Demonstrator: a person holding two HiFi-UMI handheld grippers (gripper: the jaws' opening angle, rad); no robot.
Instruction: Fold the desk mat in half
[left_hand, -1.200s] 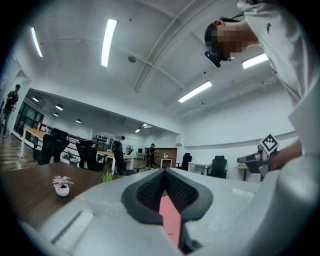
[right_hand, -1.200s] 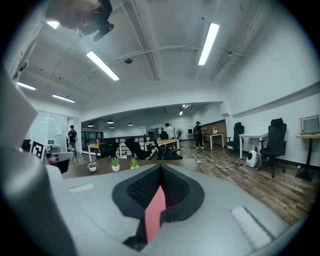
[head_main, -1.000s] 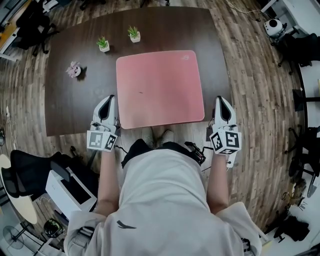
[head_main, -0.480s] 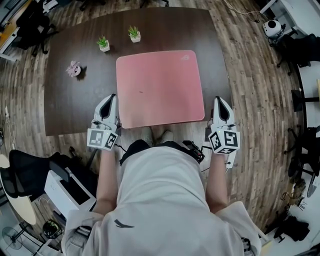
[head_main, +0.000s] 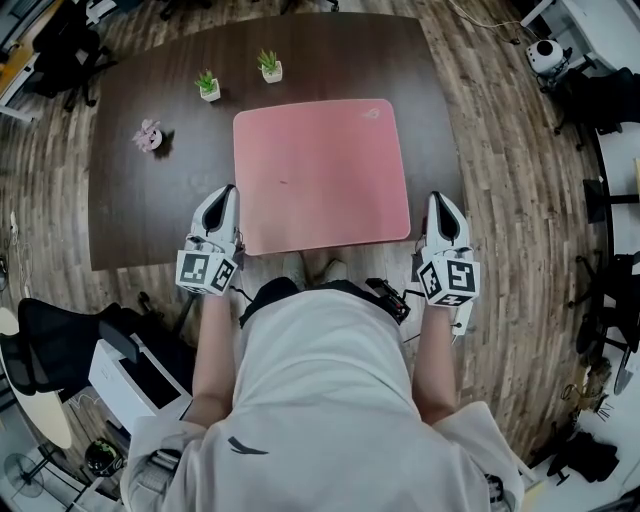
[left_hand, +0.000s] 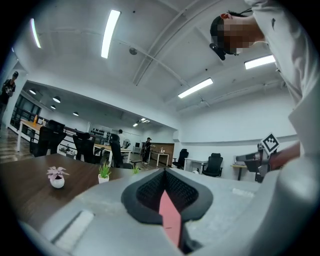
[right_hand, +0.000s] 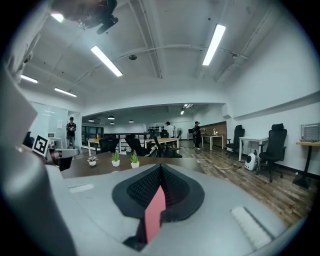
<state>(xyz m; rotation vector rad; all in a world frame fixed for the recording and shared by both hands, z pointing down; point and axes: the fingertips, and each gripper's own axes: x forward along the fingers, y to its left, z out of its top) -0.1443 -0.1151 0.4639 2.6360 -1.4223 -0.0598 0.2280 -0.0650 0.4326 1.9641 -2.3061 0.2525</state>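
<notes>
The dark wooden table (head_main: 130, 200) stretched ahead of both grippers. The pink desk mat (head_main: 320, 175) lay flat on it between them, unfolded. The left gripper (head_main: 226, 195) had its jaws closed on the mat's left edge, close to the near corner, and the right gripper (head_main: 440, 200) was clamped the same way on the right edge. Two small green plants (head_main: 208, 87) (head_main: 268, 67) and a pink one (head_main: 148, 137) stood beyond the left gripper, clear of the mat.

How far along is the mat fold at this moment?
Done: the left gripper and right gripper each have fingers closed on a near corner of the desk mat. In hand: that grip; the mat lies flat on the table. Left: the whole fold, carrying the near edge over to the far edge.
</notes>
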